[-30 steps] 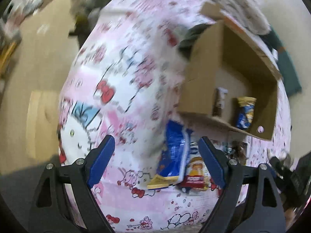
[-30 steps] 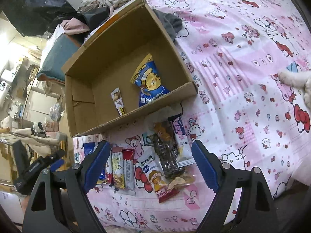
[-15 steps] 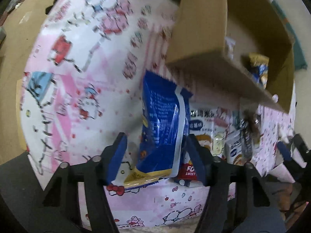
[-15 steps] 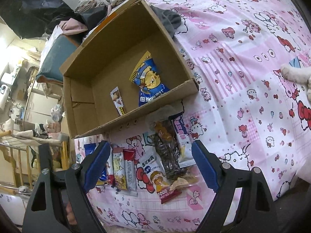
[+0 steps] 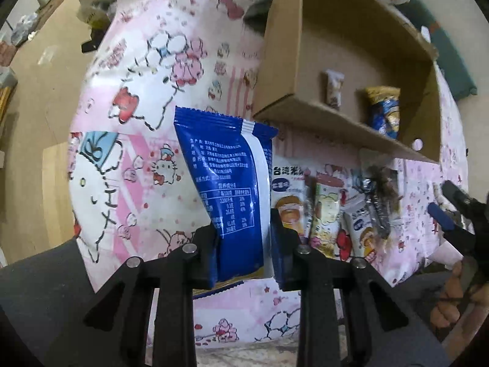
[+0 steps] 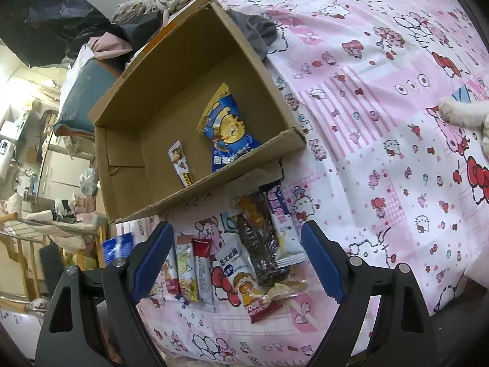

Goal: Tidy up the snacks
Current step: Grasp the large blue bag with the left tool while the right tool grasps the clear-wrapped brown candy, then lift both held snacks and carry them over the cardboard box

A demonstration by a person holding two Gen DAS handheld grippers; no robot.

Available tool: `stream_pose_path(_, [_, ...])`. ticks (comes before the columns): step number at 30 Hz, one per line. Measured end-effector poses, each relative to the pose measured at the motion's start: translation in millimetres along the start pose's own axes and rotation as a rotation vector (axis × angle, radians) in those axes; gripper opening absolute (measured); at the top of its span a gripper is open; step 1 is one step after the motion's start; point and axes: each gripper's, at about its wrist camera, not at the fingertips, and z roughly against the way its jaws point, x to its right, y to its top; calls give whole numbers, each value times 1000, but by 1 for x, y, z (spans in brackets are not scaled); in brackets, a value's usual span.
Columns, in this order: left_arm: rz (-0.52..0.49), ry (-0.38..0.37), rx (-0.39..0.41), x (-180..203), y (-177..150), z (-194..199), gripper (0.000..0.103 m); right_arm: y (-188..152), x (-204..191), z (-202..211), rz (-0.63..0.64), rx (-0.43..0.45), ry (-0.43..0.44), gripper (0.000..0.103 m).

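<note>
Blue snack packet [image 5: 232, 189] is being pinched by the left gripper's [image 5: 244, 244] just-closing jaws; next, carrying it to the cardboard box [image 5: 360, 61]; right gripper [image 6: 235, 263] is hovering wide.

A blue snack packet [image 5: 232, 189] with white printed text stands upright, pinched at its lower end between the left claw [image 5: 244, 250] pads. To that claw's right, several small packets [image 5: 330, 214] lie side by side on the bed; beyond them an open cardboard box [image 5: 345, 49] holds two more.
</note>
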Motion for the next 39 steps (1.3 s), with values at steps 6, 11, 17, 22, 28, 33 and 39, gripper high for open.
stream_pose_path(6, [1,-15,18,-4,1,7,23,0,2,-16,39,-47,-82,61])
stream_pose_path(11, [-27,-19,59,8,4,10,23,-1,-18,-38,149,-98,-115,53])
stream_pose_path(17, [-54,-20,55,17,3,5,23,0,-51,-65,376,-102,-226,50])
stream_pose_path(22, [-58,-17,58,19,5,1,23,-4,-58,-94,455,-166,-267,36])
stream_pose_path(28, [-63,-15,70,22,6,3,23,-11,-61,-84,463,-165,-198,16])
stream_pose_path(33, [-81,-6,92,25,6,7,23,-20,-61,-52,405,-153,-67,16])
stream_pose_path(39, [-91,26,115,24,2,9,23,-35,-69,-26,418,-120,10,16])
